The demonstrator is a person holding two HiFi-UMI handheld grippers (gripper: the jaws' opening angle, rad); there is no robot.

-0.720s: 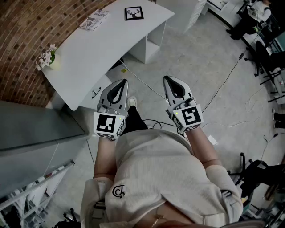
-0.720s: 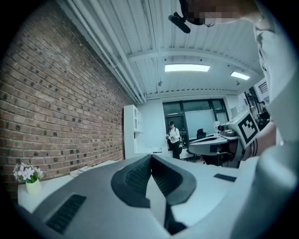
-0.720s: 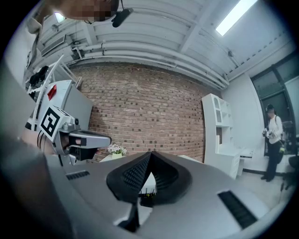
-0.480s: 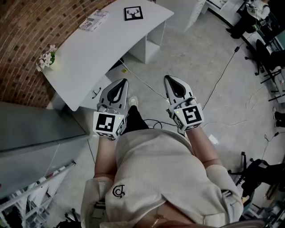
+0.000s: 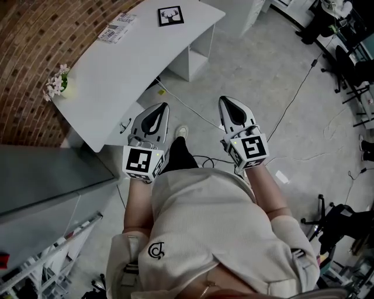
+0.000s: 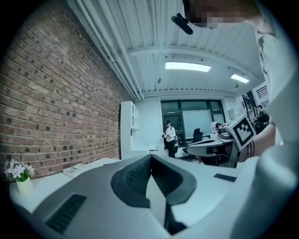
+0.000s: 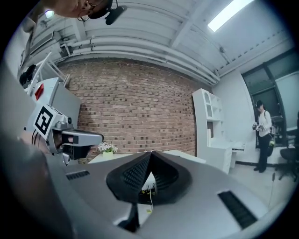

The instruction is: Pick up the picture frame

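White desk [image 5: 128,64]: picture frame [image 5: 170,16] at far end, well beyond left hand-held gripper [image 5: 161,108].

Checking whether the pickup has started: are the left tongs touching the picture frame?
Apart. The head view shows the left tongs held at the person's waist, with the picture frame lying far off on the white desk.

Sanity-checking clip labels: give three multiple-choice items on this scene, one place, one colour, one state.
1. Where is the picture frame? A) on the floor B) far end of the white desk C) on a shelf
2. What colour is the frame's border? A) black B) white C) red
3. The left gripper and right gripper are: A) both open B) both shut, empty C) shut on the frame

B: it lies on the desktop. A: dark border in the head view. B: each gripper view shows jaws together, nothing between.
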